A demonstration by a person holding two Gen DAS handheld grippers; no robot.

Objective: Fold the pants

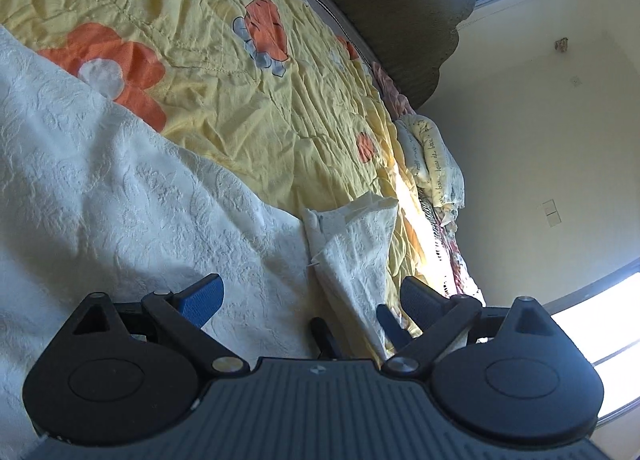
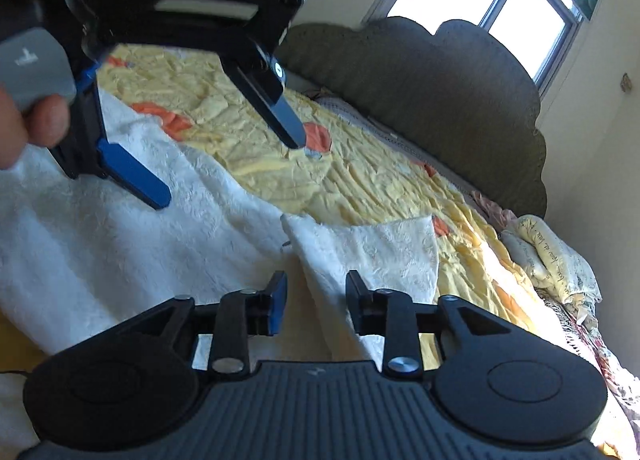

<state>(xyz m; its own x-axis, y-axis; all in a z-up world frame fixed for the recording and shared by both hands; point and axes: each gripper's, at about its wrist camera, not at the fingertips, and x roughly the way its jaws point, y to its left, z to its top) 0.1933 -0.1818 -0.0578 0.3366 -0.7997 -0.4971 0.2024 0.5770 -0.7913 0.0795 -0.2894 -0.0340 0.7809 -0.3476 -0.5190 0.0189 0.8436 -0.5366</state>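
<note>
Both grippers hang released over the bed: the left gripper (image 1: 312, 294) spread wide, gripping nothing, the right gripper (image 2: 316, 294) half parted around a raised fold without pinching it. Wrinkled yellow bedspread (image 1: 208, 16) with orange flowers lies underneath. White embossed pants (image 1: 120, 196) sprawl across it, one corner (image 2: 384, 252) flipped up.

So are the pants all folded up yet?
Not yet. The white pants lie spread on the yellow bedspread, with one end flipped over, so a fold seems begun. Nothing is in hand: the left gripper hangs open above the cloth, and the right gripper is open with the cloth's edge between its fingers, not pinched. Most of the folding remains.
</note>
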